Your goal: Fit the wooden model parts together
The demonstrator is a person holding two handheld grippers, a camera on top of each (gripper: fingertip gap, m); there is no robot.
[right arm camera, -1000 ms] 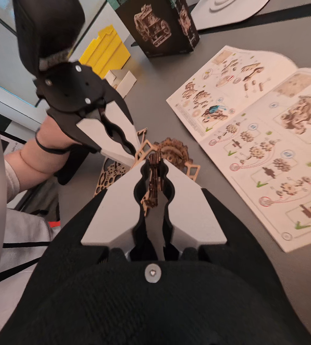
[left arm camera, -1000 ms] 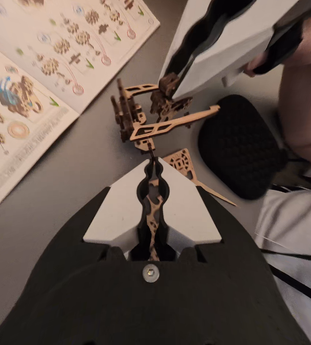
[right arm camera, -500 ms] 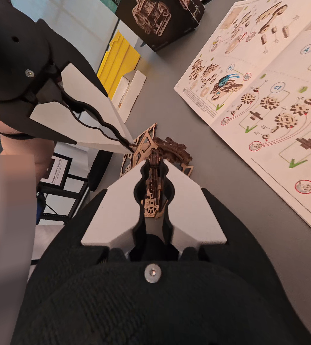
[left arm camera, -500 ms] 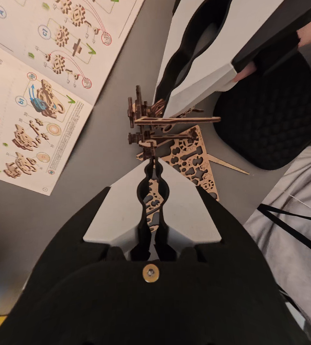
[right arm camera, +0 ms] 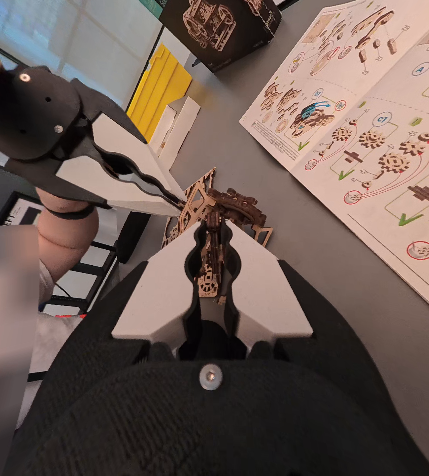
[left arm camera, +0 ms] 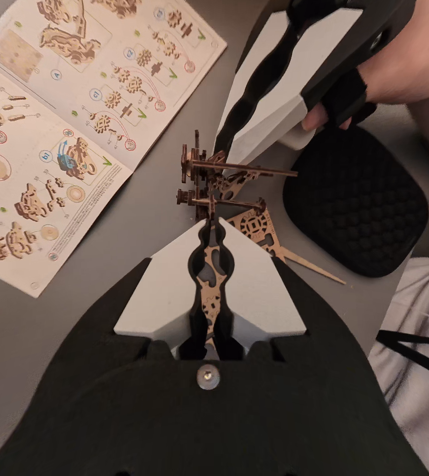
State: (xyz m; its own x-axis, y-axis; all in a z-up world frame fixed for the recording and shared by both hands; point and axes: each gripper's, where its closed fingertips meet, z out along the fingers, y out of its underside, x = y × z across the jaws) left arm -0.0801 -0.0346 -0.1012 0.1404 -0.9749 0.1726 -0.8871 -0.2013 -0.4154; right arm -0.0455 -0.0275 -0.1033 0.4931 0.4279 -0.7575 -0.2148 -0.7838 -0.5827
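Both grippers meet at mid-frame over the grey bench (left arm camera: 136,257). The left gripper (left arm camera: 211,221) has its jaws clamped on a thin tab at the near edge of the wooden model (left arm camera: 208,180), which hangs just above the bench. The right gripper (left arm camera: 219,154) comes in from the upper right, jaws pinched on the model's far side. Under them lies a flat cut-out sheet (left arm camera: 257,231). The manual (left arm camera: 66,128) spreads open at upper left; a black pad (left arm camera: 357,206) sits at right. In the right wrist view, a dark box (right arm camera: 223,28) stands at the top.
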